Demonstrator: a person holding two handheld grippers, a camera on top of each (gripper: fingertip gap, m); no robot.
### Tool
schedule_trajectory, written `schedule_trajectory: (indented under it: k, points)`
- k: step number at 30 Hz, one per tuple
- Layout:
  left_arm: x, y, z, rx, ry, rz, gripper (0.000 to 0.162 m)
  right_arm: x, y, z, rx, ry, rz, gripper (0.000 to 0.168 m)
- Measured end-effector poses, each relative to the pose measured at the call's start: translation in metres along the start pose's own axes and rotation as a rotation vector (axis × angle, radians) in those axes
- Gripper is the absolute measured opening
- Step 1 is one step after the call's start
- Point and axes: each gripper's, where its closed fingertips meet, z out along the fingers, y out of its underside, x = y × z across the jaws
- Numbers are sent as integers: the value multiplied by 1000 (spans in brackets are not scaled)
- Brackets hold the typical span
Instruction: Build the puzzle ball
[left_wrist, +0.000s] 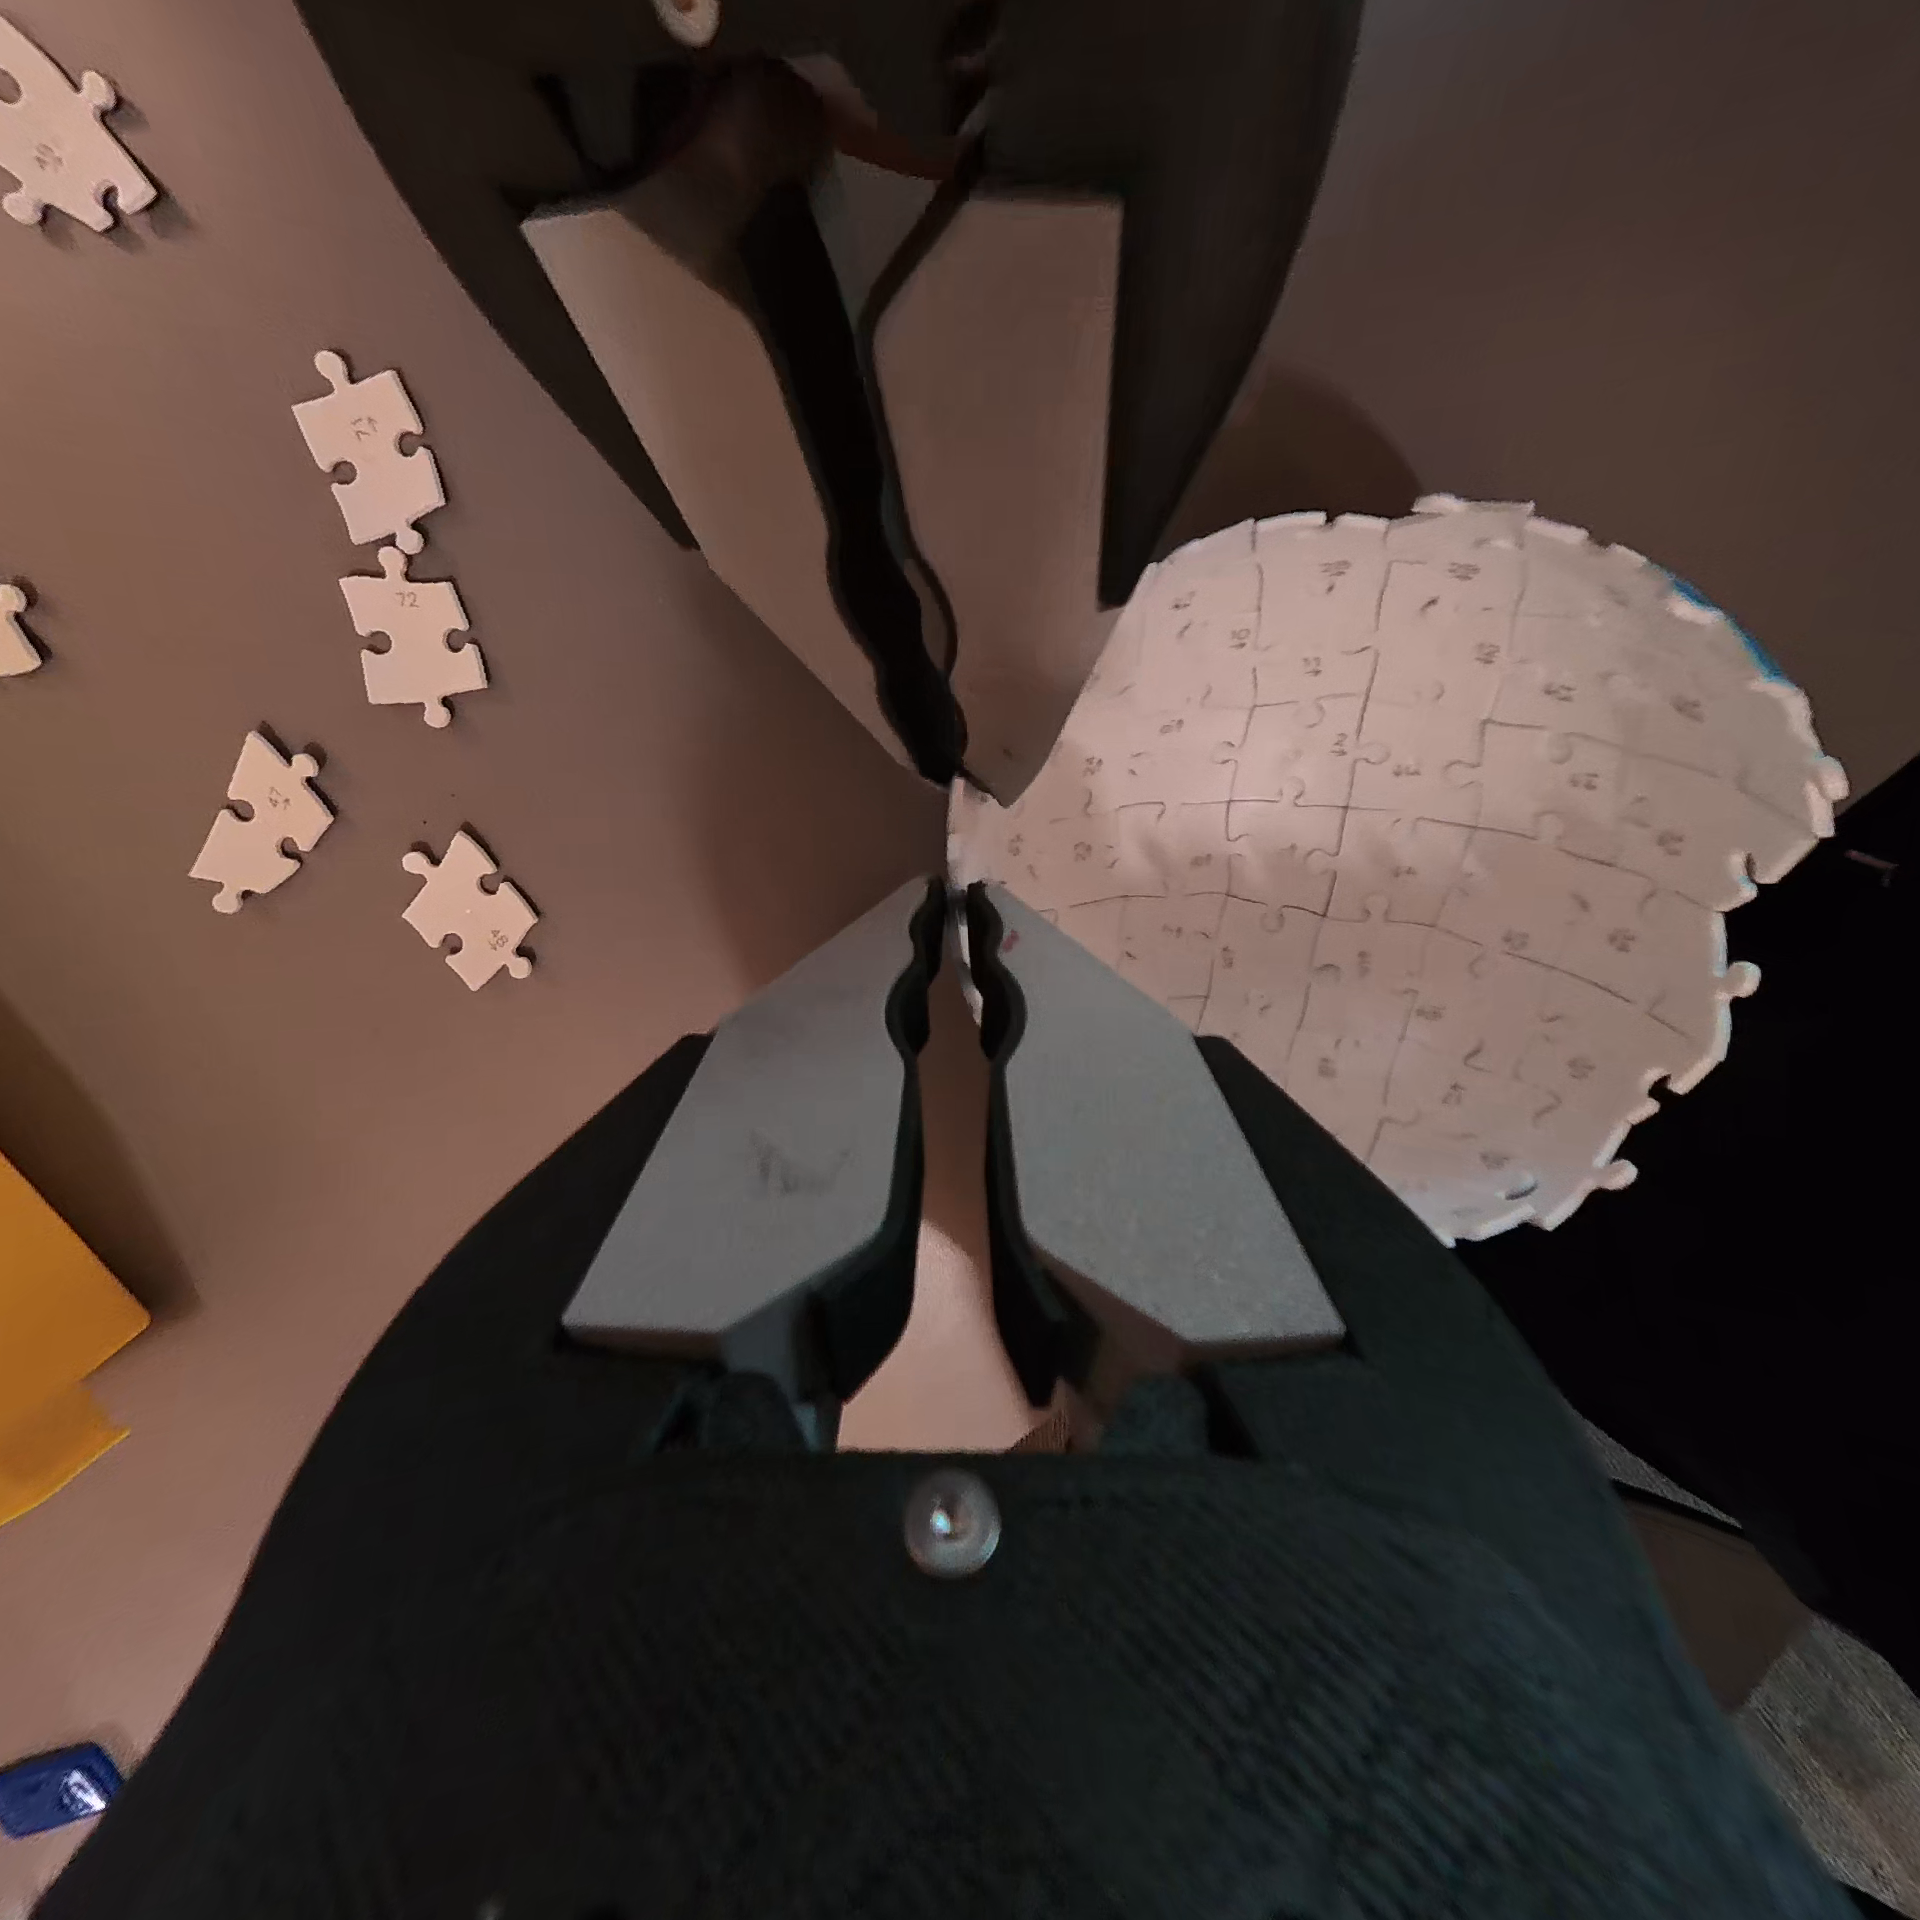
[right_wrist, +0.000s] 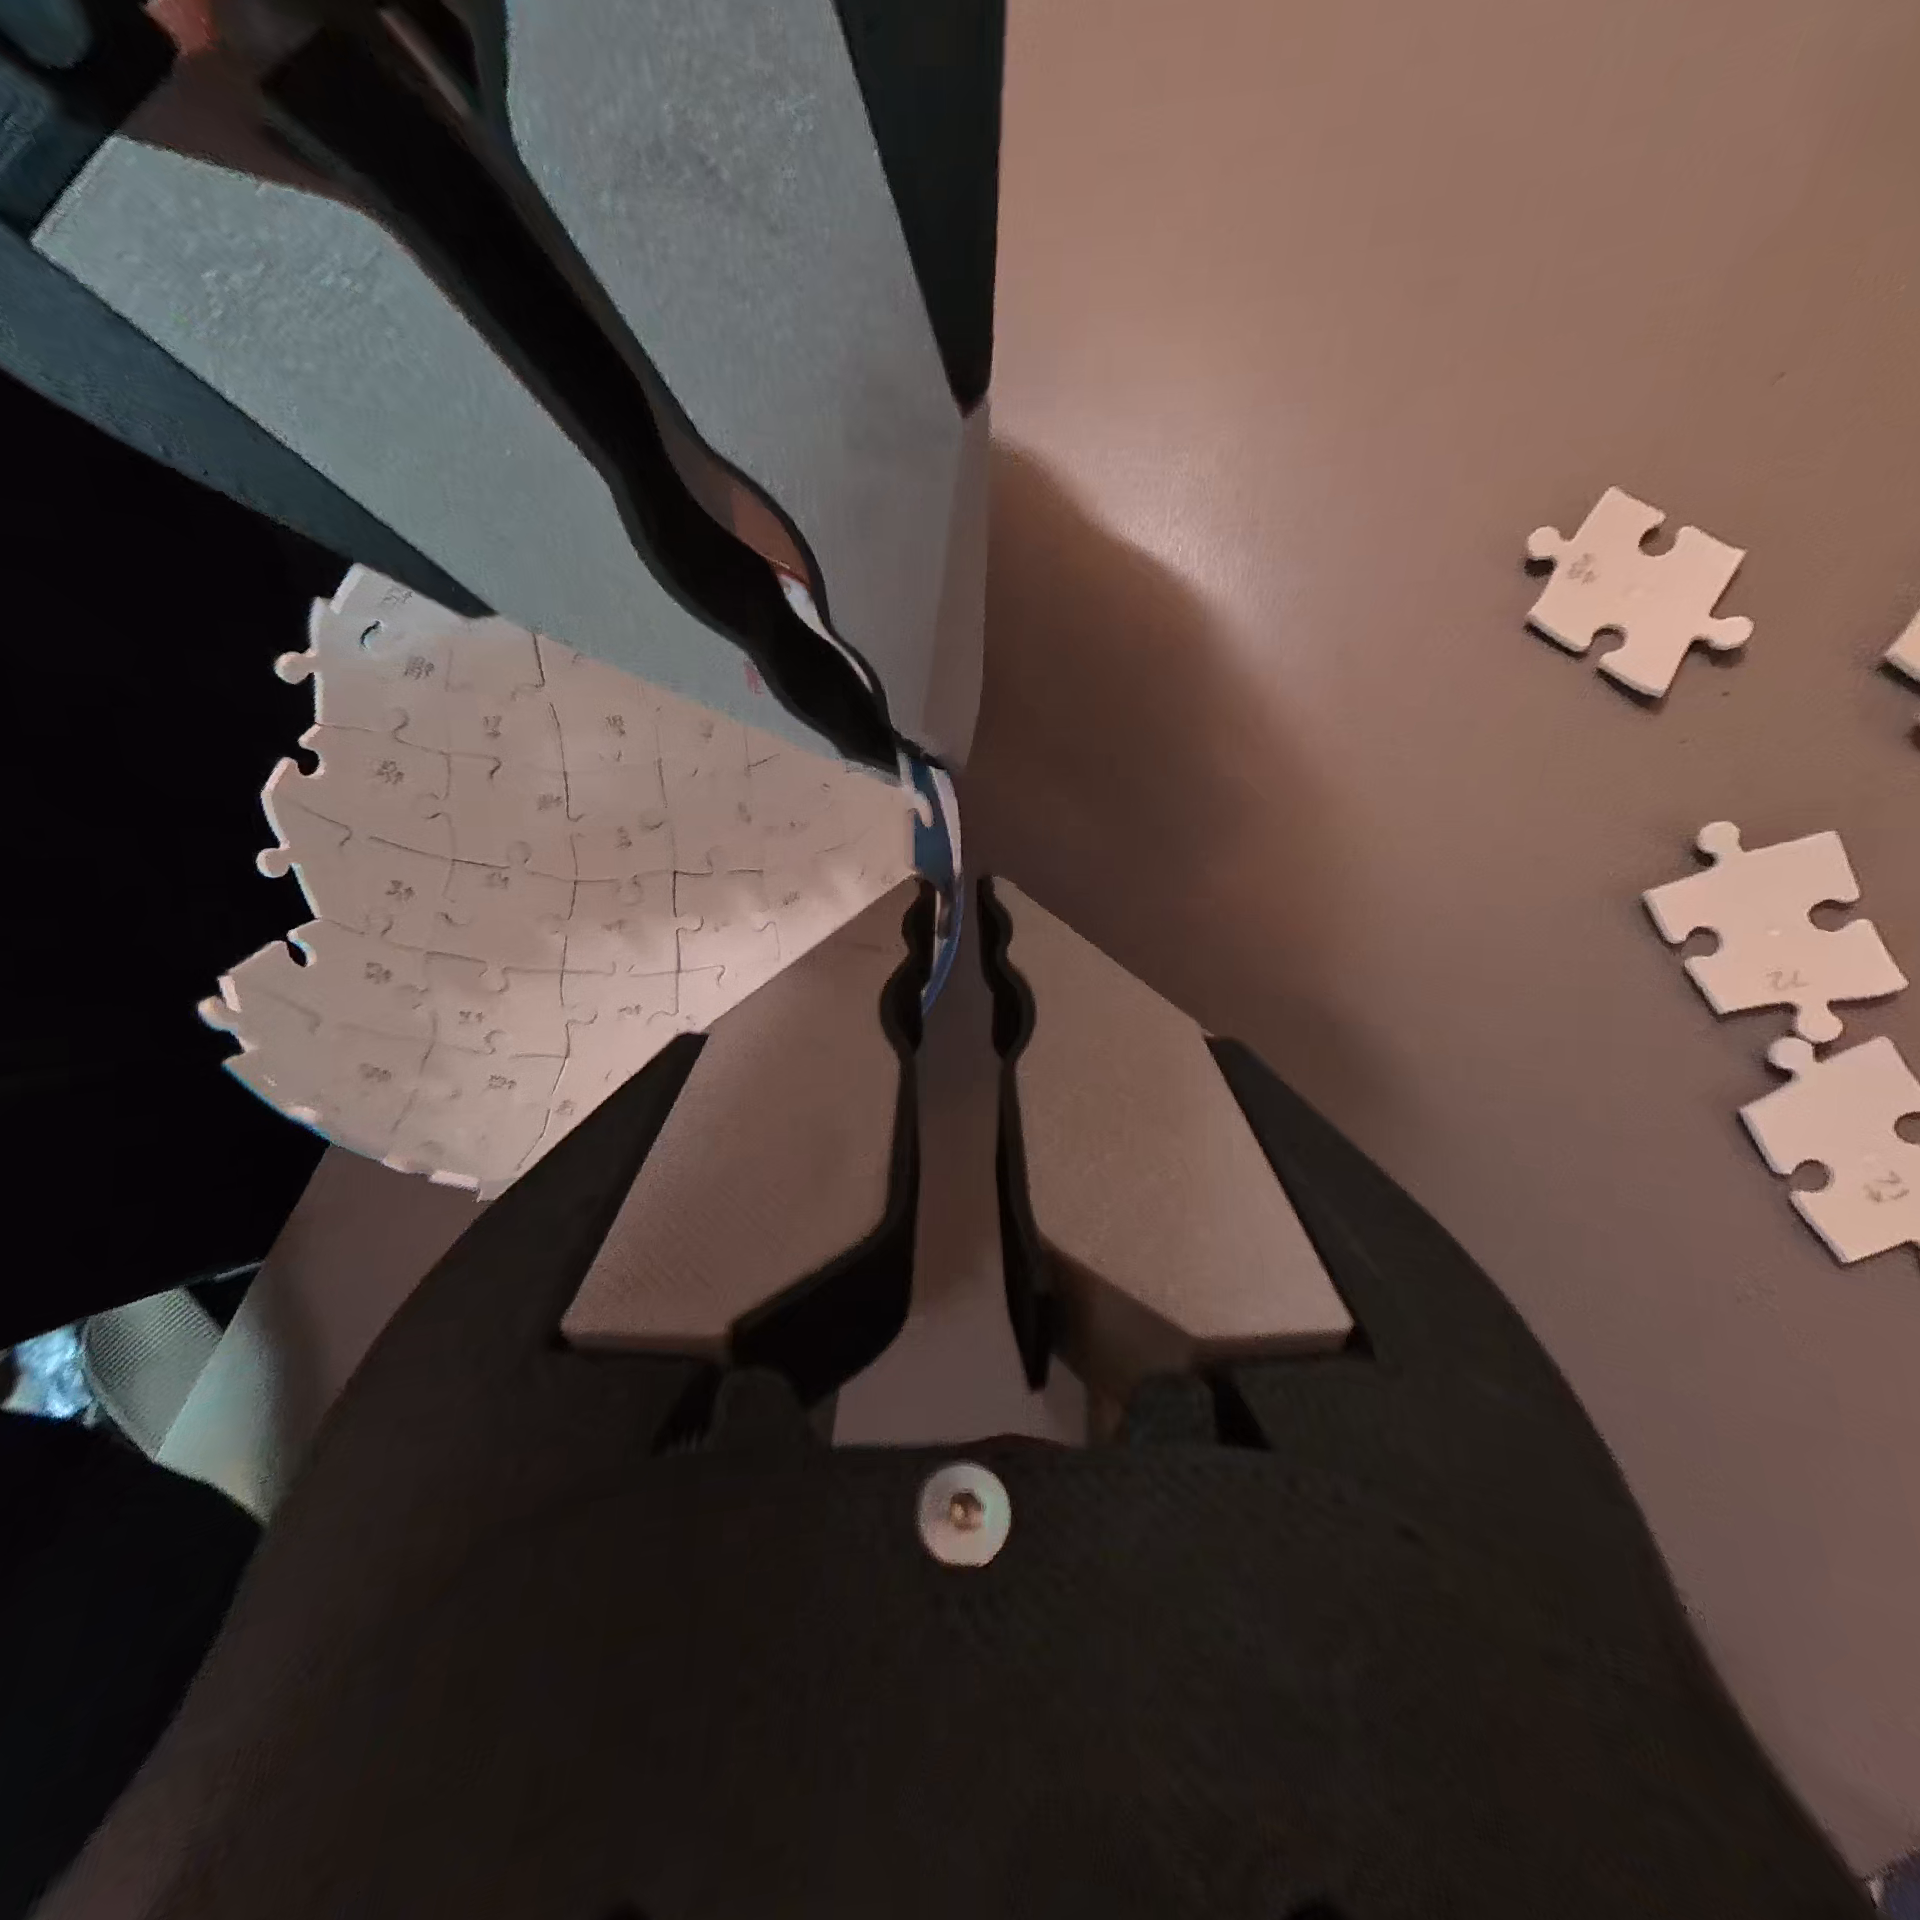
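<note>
Ball shell is pinched at its rim by both grippers, left and right, tip to tip. Next: fetch a loose piece, judging by the unfinished edge.

Puzzle ball shell: white inside face, grid of dark interlocking seams, small grey marks on each piece; blue edge showing at rim. Loose pieces: white, same small grey marks. Table: matte grey-brown, plain. Left gripper: black body with fine ribbed texture, grey finger panels, black wavy pads. Right gripper: same black and grey. Yellow block at the left edge, blue object lower left.
</note>
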Motion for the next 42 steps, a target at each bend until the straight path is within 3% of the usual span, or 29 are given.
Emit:
schedule_trajectory:
  k: [6, 18, 27, 42]
  points:
    - [-1, 1, 0, 3, -3, -13, 1, -1, 2, -1, -114, 36, 4, 1]
    - [-2, 1, -2, 22, -2, -15, 1, 4, -4, -1, 43, 10, -3, 17]
    - [-2, 1, -1, 21, 3, -29, 1, 2, -6, 1, 87, 31, -94, 1]
    - [-6, 6, 2, -14, 15, -46, 3, 7, -12, 2, 136, 94, -82, 0]
